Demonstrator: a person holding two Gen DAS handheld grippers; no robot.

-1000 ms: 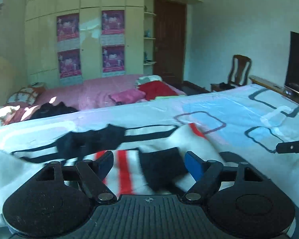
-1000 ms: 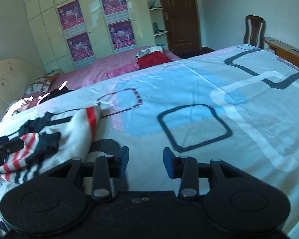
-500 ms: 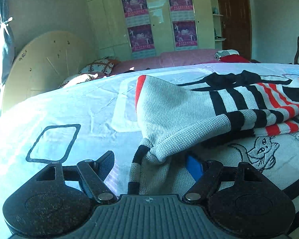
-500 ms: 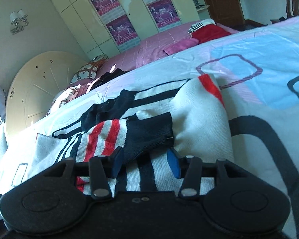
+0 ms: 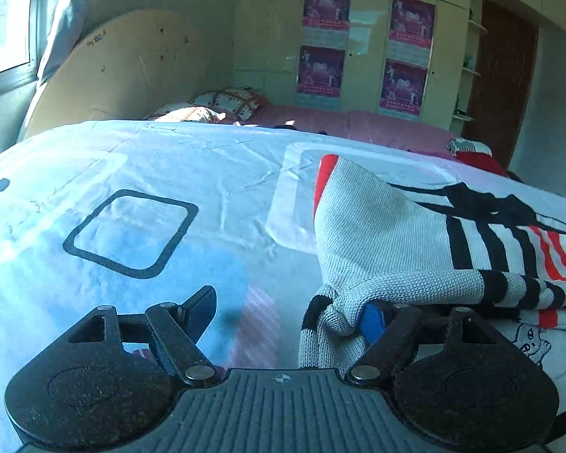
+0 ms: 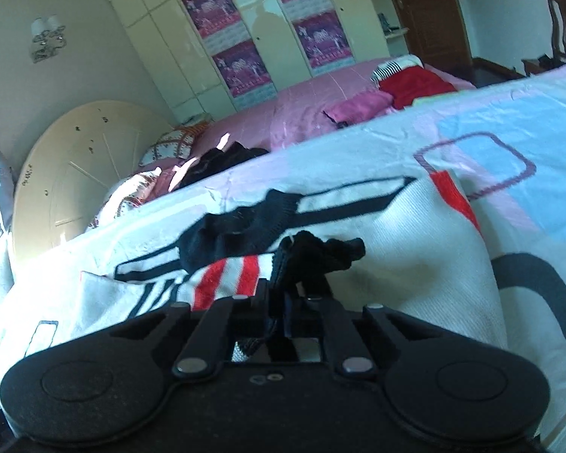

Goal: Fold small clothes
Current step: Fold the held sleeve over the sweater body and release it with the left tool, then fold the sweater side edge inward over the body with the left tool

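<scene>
A white knit sweater with black and red stripes lies crumpled on the patterned bed sheet. My left gripper stands open at its left edge. A rolled fold of knit drapes over the blue pad of the right finger, and the left finger hovers over bare sheet. In the right wrist view the sweater spreads ahead. My right gripper has its jaws closing tight, and the pads pinch the bunched black cuff of the striped sleeve.
A pink bed behind holds a red garment, a pink one and a dark pile. A round board leans on the wall by pillows. A wooden chair stands far right.
The left gripper swung left to the sweater's left edge, still open. The right gripper moved left onto the sweater and shut on the sleeve's black cuff, which now bunches up.
</scene>
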